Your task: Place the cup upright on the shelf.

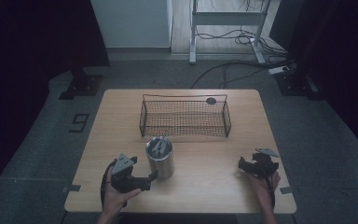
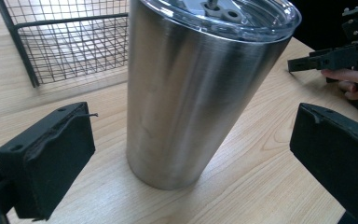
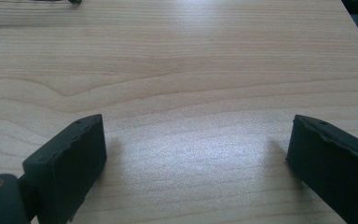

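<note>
Left hand-held gripper (image 2: 191, 154) is spread wide with the steel tumbler (image 2: 191, 93) standing upright between its jaws, untouched — no grasp yet. Beyond it sits the wire basket (image 1: 185, 116), seemingly empty but for a small dark item I cannot identify. Right hand-held gripper (image 3: 196, 158) gapes over bare desk (image 3: 177, 56) — nothing moved yet.

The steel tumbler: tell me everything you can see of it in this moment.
The steel tumbler is a tall brushed-metal cup, tapering slightly toward its base, capped with a clear plastic lid that carries a grey slider. It stands upright on the wooden table, in front of the wire basket and apart from it. The left claw is open, its jaws on either side of the tumbler but short of it; nothing touches the tumbler except the table. Its contents cannot be seen.
</note>
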